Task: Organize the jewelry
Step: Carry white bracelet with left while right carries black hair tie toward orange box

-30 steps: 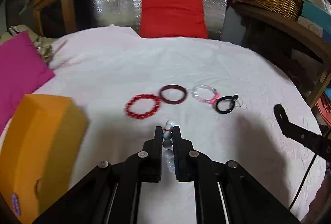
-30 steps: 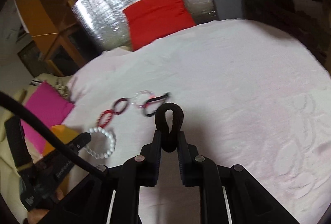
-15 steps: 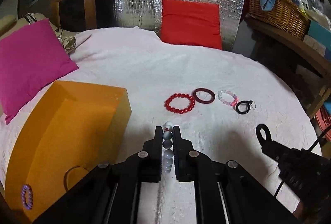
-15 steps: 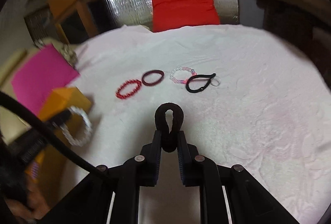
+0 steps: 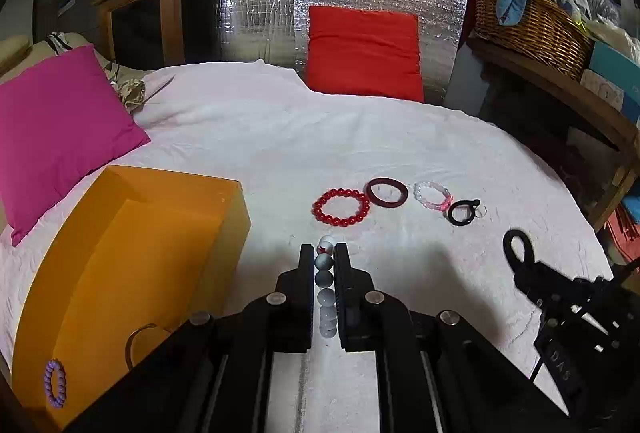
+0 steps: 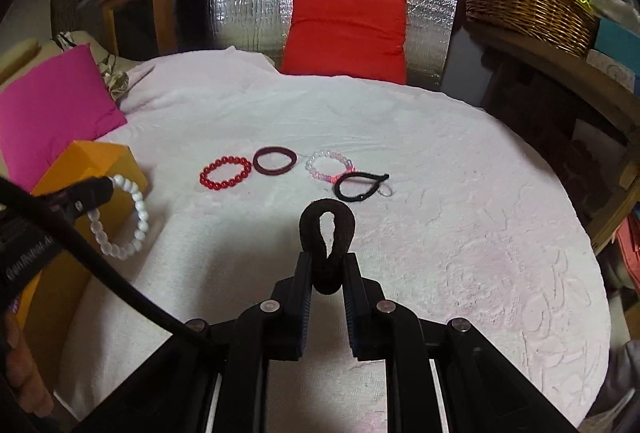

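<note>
Two loops are pinched: the left gripper (image 5: 324, 265) clamps a glossy white bead bracelet (image 6: 120, 219) at lower centre, the right gripper (image 6: 327, 265) squeezes a fuzzy dark hair tie (image 6: 327, 233). Beyond, a red bead bracelet (image 5: 341, 207) lies on nubbly white cloth (image 5: 280, 137), beside a smooth orange box (image 5: 132, 273) lower left.

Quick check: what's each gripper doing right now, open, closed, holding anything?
Left gripper: closed on a white bead bracelet.
Right gripper: closed on a dark brown hair tie.
</note>
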`<move>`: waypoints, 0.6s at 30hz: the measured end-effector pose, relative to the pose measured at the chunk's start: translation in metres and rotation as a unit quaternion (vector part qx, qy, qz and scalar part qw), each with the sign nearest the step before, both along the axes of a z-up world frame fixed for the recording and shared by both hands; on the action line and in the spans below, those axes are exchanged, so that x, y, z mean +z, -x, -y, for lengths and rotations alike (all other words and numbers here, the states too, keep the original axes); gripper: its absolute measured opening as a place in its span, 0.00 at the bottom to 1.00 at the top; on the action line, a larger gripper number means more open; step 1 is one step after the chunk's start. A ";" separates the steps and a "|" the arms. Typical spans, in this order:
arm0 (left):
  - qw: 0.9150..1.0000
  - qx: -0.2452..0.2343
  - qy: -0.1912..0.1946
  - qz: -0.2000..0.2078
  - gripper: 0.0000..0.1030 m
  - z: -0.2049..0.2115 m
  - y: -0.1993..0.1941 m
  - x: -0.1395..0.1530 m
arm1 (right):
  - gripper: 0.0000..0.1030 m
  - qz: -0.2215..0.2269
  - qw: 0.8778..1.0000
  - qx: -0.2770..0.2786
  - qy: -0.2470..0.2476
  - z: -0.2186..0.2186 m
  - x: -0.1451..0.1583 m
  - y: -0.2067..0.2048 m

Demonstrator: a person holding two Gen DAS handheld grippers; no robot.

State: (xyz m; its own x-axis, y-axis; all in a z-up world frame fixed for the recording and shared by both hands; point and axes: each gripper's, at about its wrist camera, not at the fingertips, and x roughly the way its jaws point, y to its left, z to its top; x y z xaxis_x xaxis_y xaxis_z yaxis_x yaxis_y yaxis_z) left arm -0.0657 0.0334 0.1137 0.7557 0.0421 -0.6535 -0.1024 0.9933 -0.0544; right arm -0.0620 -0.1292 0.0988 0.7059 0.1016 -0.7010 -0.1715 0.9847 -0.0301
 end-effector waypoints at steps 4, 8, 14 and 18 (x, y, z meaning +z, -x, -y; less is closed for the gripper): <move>1.000 -0.004 -0.003 0.002 0.09 0.004 0.002 0.001 | 0.16 0.024 1.000 -0.002 0.016 -0.001 0.006 0.005; 1.000 -0.008 -0.006 0.009 0.09 0.007 0.005 0.005 | 0.16 0.037 0.999 0.003 0.017 -0.003 0.012 0.010; 1.000 -0.008 -0.004 0.012 0.09 0.005 0.007 0.008 | 0.16 0.052 0.998 0.014 0.022 -0.011 0.018 0.013; 1.000 -0.008 -0.001 0.016 0.09 0.002 0.010 0.011 | 0.16 0.054 0.998 0.015 0.020 -0.014 0.020 0.013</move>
